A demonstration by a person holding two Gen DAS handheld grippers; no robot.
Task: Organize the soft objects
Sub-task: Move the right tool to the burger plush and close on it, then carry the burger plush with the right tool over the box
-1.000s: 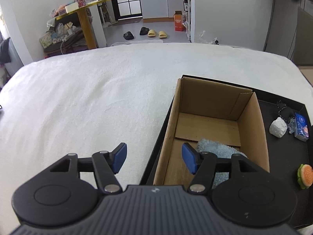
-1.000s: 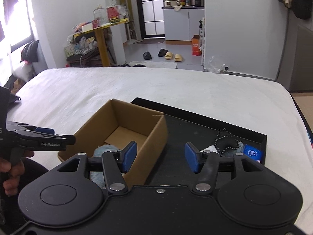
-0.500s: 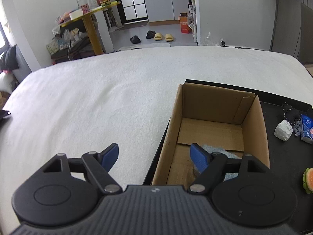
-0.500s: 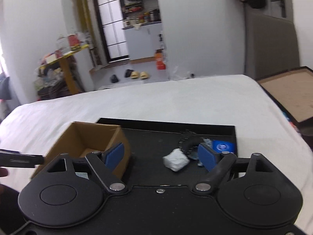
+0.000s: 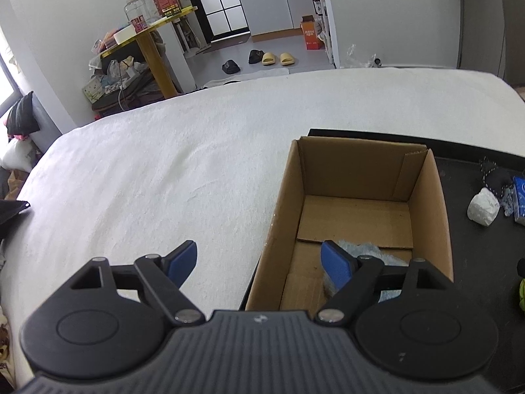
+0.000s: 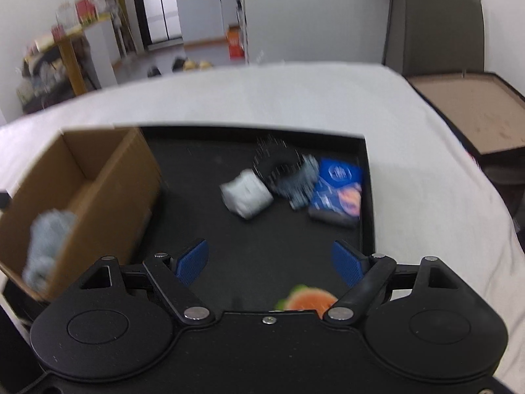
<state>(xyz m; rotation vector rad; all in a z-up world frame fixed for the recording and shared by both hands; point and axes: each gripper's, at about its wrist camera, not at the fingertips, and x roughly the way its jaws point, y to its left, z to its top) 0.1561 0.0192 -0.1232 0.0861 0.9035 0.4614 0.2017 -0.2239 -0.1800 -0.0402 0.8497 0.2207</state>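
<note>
Left wrist view: the left gripper (image 5: 259, 262) hangs with jaws spread wide and empty over the near left wall of the box (image 5: 282, 220), where a blue cloth (image 5: 367, 249) lies at the near end. Right wrist view is blurred: the right gripper (image 6: 270, 262) is spread wide too, empty above the tray (image 6: 210, 223), with a burger toy (image 6: 308, 300) at its near edge. A white bundle (image 6: 246, 197), black item (image 6: 279, 161) and blue packet (image 6: 338, 187) crowd the tray's far right corner.
</note>
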